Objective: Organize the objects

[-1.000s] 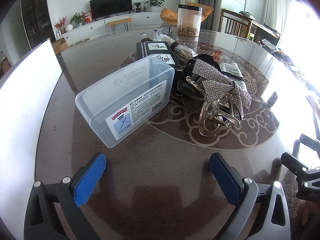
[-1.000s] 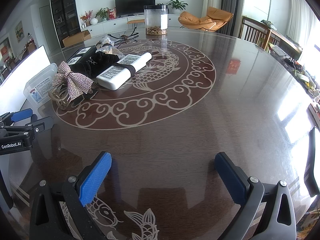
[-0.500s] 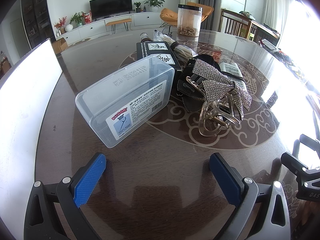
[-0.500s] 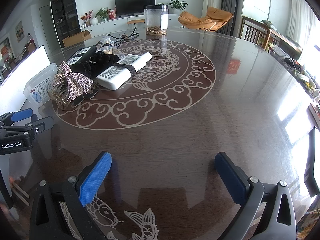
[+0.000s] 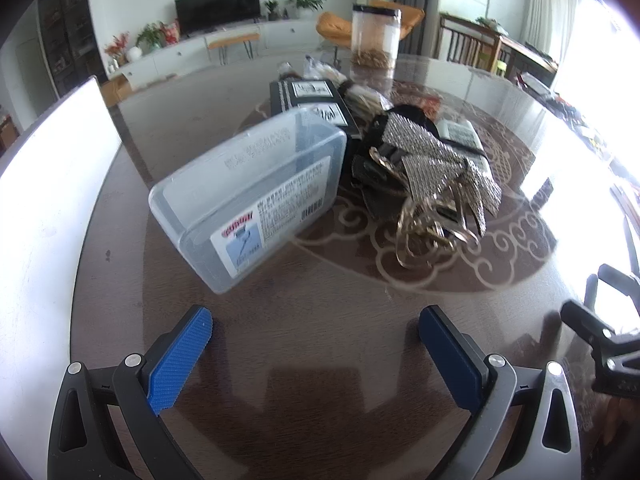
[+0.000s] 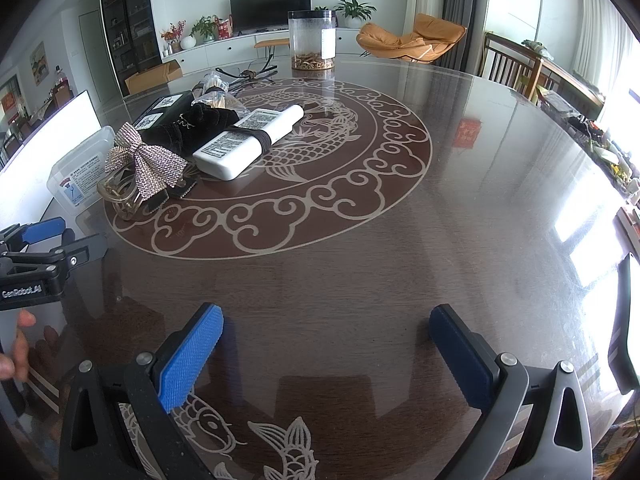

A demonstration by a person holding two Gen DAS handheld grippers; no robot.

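Observation:
A clear plastic box (image 5: 248, 196) with a printed label lies on the dark round table, just ahead of my open, empty left gripper (image 5: 316, 344). Right of the box is a rhinestone bow hair clip (image 5: 436, 188) on a black velvet item (image 5: 380, 196). Behind them lie a black carton (image 5: 308, 104) and a white tube (image 5: 460, 136). In the right wrist view the same pile sits far left: box (image 6: 80, 172), bow clip (image 6: 144, 168), white tube (image 6: 252, 140). My right gripper (image 6: 326, 336) is open and empty over bare table, well away from the pile.
A tall clear jar (image 6: 313, 40) with brown contents stands at the table's far side. A white panel (image 5: 44, 208) runs along the table's left edge. The left gripper's body (image 6: 36, 264) shows at the left edge of the right wrist view. Chairs stand far right.
The left gripper's view has shifted slightly and is blurred, with the box and clip a little closer. The right gripper has not moved.

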